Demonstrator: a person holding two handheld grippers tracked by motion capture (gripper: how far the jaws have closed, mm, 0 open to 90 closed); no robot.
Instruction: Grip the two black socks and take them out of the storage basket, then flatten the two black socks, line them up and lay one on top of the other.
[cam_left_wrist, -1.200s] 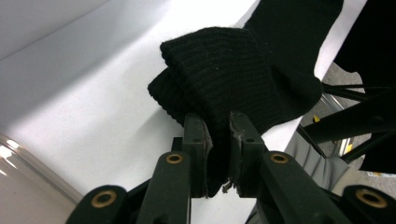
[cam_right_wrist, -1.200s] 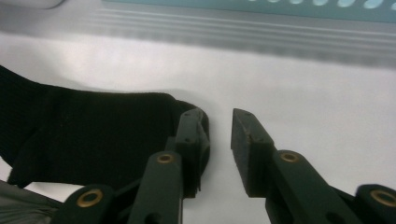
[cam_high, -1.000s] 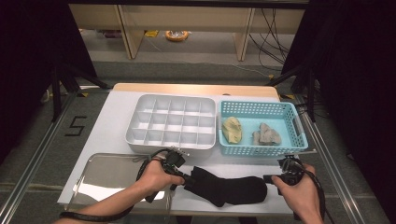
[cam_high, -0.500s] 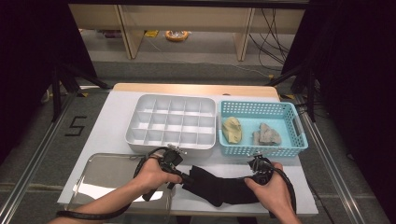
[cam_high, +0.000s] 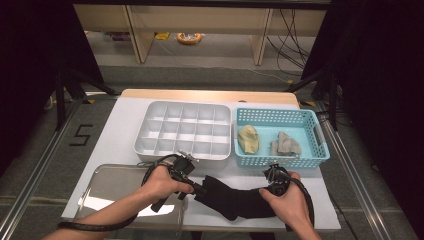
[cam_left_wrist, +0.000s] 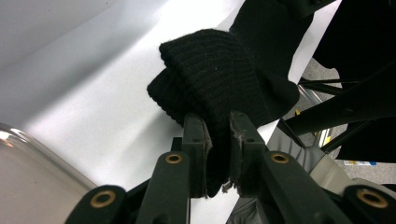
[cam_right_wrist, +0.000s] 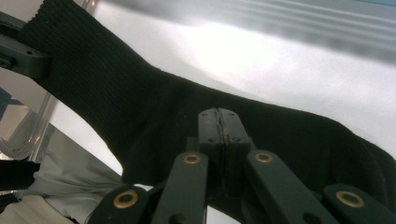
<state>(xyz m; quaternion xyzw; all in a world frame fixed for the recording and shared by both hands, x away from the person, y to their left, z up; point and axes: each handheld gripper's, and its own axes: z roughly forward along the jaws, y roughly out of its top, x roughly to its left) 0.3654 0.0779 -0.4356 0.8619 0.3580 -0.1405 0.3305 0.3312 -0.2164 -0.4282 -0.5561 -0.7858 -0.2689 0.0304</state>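
Observation:
A black sock lies across the front of the white table, held at both ends. My left gripper is shut on its ribbed cuff; in the left gripper view the jaws pinch a bunched fold of the sock. My right gripper holds the other end. In the right gripper view its jaws stand pressed together on the thin sock, which stretches away to the upper left.
A white compartment tray sits behind the sock. To its right a blue basket holds a yellow sock and a grey sock. A shiny metal tray lies at the front left, under the left forearm.
My right gripper has moved left toward the left gripper with the sock's end in it, so the sock now lies shorter and bunched. The left gripper has stayed put.

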